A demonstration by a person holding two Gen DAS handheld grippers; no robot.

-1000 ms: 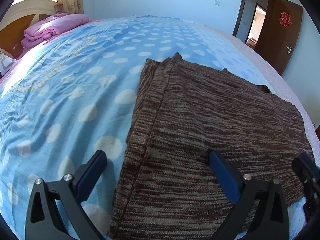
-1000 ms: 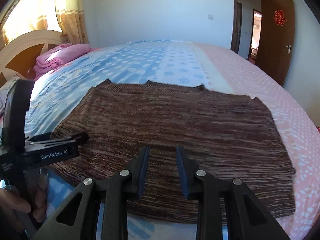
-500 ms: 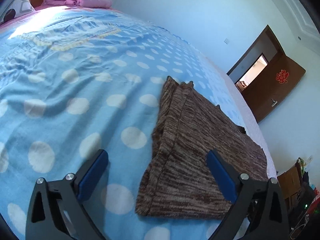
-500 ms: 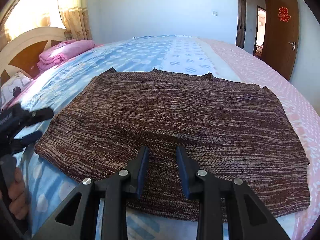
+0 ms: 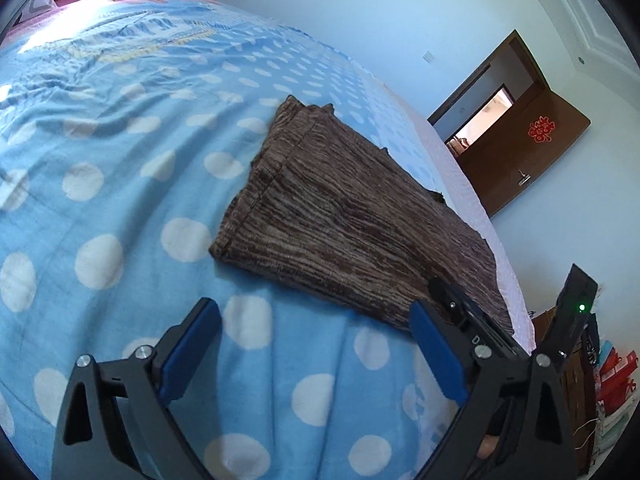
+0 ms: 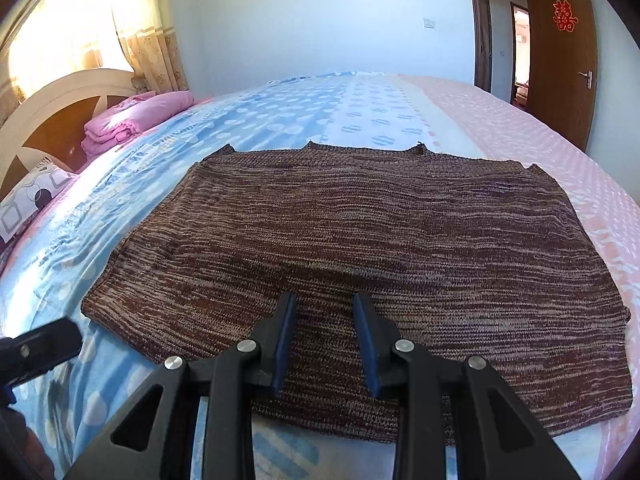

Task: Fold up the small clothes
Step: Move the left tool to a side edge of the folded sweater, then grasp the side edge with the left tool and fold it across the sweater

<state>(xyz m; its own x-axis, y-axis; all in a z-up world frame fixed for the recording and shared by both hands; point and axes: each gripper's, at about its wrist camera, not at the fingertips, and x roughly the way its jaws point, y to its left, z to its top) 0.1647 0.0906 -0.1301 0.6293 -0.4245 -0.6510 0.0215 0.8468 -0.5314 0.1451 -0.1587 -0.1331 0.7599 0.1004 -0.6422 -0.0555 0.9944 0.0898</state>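
A brown marled knit garment (image 6: 380,240) lies flat and folded on the bed; it also shows in the left wrist view (image 5: 344,224). My left gripper (image 5: 316,344) is wide open and empty, above the blue dotted sheet (image 5: 120,160), short of the garment's near left corner. My right gripper (image 6: 324,332) hovers over the garment's near edge with its jaws a narrow gap apart, holding nothing. The right gripper's body shows in the left wrist view (image 5: 468,312).
A folded pink blanket (image 6: 132,120) lies by the wooden headboard (image 6: 52,120). A patterned pillow (image 6: 28,200) lies at the left. A pink sheet (image 6: 520,128) covers the bed's right side. A brown door (image 6: 560,52) stands open. Curtains (image 6: 136,28) hang behind.
My left gripper has pulled back and swung left off the garment, now over bare blue sheet. My right gripper has stayed over the near edge, jaws unchanged.
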